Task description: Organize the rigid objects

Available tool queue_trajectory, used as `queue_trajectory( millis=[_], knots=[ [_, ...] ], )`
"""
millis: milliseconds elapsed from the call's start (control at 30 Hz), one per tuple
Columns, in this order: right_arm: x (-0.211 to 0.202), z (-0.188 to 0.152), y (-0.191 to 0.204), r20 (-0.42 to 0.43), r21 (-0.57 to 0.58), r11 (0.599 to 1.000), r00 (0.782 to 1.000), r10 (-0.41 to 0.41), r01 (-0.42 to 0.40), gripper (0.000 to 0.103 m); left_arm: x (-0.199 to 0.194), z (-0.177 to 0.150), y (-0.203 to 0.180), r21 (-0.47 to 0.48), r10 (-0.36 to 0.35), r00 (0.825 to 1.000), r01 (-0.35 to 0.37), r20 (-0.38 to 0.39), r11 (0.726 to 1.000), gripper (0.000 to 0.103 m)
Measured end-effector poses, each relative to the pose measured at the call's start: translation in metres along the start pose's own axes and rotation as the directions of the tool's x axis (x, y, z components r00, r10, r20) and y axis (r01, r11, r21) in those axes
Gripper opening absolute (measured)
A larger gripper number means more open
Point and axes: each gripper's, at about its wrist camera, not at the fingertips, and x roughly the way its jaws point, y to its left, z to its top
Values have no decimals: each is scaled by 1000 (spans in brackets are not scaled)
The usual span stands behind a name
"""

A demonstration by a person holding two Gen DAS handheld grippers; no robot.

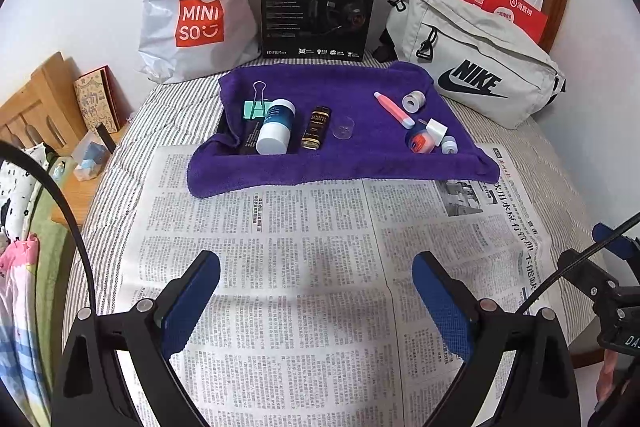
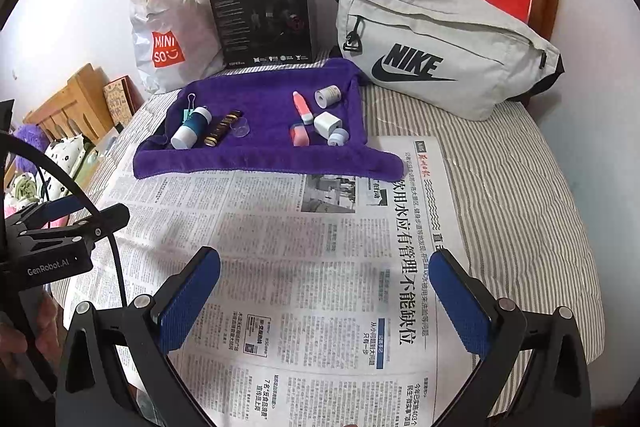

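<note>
Both grippers hang over the newspaper (image 1: 304,267), left gripper (image 1: 316,301) spread wide and holding nothing, right gripper (image 2: 326,301) the same. Up on the purple towel (image 1: 344,163), the left half carries a blue-and-white bottle (image 1: 276,125) lying with its white cap toward the near edge, beside a dark gold-labelled bottle (image 1: 316,127) lying likewise. Toward the right edge a pink tube (image 1: 394,105) slants with its pale tip toward the near right corner.
</note>
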Motion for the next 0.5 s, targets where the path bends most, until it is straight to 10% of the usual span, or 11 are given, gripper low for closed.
queue_trajectory(
  millis=[500],
  knots=[
    [0, 0, 6, -3, -19, 1000, 1000, -4, 4, 102, 1, -1, 1, 3, 15, 1000, -15, -21, 1000, 97]
  ],
)
